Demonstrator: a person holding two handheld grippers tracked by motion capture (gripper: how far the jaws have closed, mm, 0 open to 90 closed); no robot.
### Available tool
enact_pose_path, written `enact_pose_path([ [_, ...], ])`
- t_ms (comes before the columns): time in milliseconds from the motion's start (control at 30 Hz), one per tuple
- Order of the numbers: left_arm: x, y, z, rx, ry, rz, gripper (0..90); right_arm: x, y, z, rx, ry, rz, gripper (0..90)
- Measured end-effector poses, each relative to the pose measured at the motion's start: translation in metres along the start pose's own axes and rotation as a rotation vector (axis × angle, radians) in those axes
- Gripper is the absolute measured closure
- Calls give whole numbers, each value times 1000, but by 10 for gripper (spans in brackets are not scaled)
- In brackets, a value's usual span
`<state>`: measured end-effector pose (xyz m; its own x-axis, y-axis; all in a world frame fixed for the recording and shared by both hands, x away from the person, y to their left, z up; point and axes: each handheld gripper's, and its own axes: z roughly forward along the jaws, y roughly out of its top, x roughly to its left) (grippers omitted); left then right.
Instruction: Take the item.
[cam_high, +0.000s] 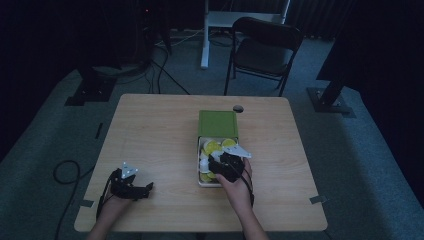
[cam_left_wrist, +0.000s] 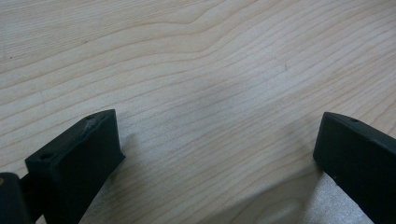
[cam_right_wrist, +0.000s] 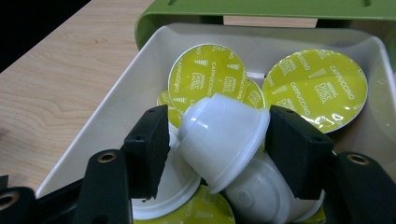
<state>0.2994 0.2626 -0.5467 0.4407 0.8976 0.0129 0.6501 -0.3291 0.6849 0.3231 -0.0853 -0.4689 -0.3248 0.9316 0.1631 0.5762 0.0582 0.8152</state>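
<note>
A white tray slides out of a green box and holds several coffee capsules with yellow foil lids and white cups. My right gripper is shut on a white capsule, which lies tilted between the two jaws above the pile. In the high view the right gripper is over the near half of the tray, just in front of the green box. My left gripper rests near the table's front left, open. Bare wood lies between the left gripper's jaws.
A small dark round spot sits on the table behind the box. A folding chair stands beyond the far edge, with stands and cables on the carpet around it. Bare wood stretches across the table's left half.
</note>
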Motion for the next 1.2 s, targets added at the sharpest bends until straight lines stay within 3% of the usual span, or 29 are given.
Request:
enact_pose_path([
  [233,0,0,0,0,1,2,8,2,1,7,5,-17,-8,408],
  [467,0,0,0,0,0,0,8,1,2,10,16,-10,-15,491],
  [633,0,0,0,0,1,2,8,2,3,9,15,-11,-56,512],
  [833,0,0,0,0,1,2,8,3,3,8,-5,40,-97,565],
  [1200,0,0,0,0,0,0,8,-4,11,-3,-33,53,-114,569],
])
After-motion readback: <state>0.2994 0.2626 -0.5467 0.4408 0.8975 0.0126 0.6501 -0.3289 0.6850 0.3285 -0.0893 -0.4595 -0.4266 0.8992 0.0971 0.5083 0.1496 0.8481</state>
